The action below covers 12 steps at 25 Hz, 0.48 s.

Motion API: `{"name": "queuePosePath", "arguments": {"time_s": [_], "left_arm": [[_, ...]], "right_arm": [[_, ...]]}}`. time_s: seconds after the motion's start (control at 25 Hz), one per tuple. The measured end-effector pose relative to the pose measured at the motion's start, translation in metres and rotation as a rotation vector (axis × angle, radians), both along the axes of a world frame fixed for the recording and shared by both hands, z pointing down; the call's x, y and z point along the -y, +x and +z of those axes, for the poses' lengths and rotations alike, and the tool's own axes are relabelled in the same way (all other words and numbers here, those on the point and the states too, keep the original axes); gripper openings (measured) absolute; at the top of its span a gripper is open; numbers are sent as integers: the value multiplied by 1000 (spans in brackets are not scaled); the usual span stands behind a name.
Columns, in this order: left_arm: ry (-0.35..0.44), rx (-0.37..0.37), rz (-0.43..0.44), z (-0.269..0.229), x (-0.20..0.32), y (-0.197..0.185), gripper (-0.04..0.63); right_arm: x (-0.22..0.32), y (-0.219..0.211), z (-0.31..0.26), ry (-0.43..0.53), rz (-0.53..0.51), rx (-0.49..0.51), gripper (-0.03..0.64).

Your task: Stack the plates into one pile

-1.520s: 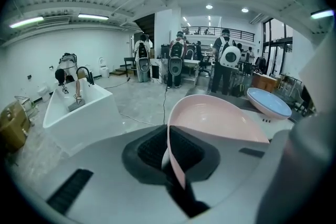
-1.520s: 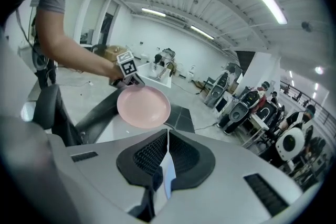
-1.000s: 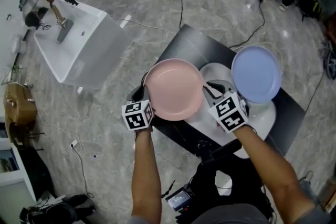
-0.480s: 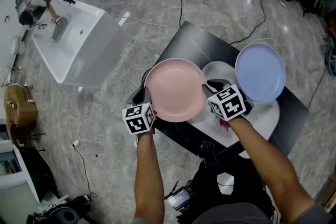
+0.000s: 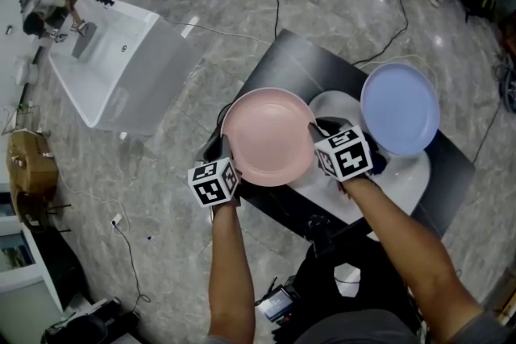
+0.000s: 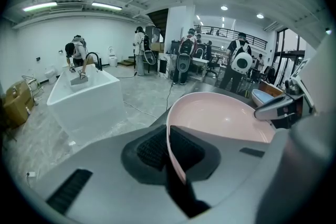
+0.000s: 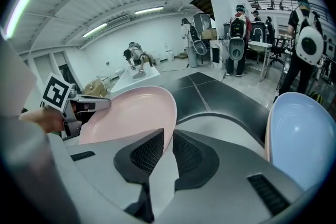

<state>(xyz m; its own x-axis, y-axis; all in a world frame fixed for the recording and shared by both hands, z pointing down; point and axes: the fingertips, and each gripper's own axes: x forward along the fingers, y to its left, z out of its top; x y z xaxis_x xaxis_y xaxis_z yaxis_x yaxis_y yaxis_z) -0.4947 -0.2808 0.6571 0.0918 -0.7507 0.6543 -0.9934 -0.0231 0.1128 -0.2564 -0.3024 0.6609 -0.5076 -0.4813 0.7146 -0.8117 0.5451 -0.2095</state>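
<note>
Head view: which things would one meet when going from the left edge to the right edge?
White sink unit, left gripper, pink plate, right gripper, blue plate.

Left gripper (image 6: 169, 150) jaws clamped on pink plate (image 6: 223, 119) rim, white sink (image 6: 86, 96) beyond

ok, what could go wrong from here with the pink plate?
The round pink plate is pinched at its thin rim by the left gripper; it could slip. Its far rim only reaches the jaw tips of the right gripper: shallow bite. The round blue plate sits close beside that gripper; a swing could knock it.
</note>
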Motion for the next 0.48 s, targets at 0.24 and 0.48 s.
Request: {"name": "queuePosePath", "arguments": {"time_s": [0.24, 0.48], "left_arm": [[5, -15, 1, -7, -3, 9, 20], [15, -23, 20, -18, -2, 28, 20]], "right_arm": [[-3, 9, -12, 36, 19, 2, 69], [-2, 29, -31, 71, 56, 11, 61]]}}
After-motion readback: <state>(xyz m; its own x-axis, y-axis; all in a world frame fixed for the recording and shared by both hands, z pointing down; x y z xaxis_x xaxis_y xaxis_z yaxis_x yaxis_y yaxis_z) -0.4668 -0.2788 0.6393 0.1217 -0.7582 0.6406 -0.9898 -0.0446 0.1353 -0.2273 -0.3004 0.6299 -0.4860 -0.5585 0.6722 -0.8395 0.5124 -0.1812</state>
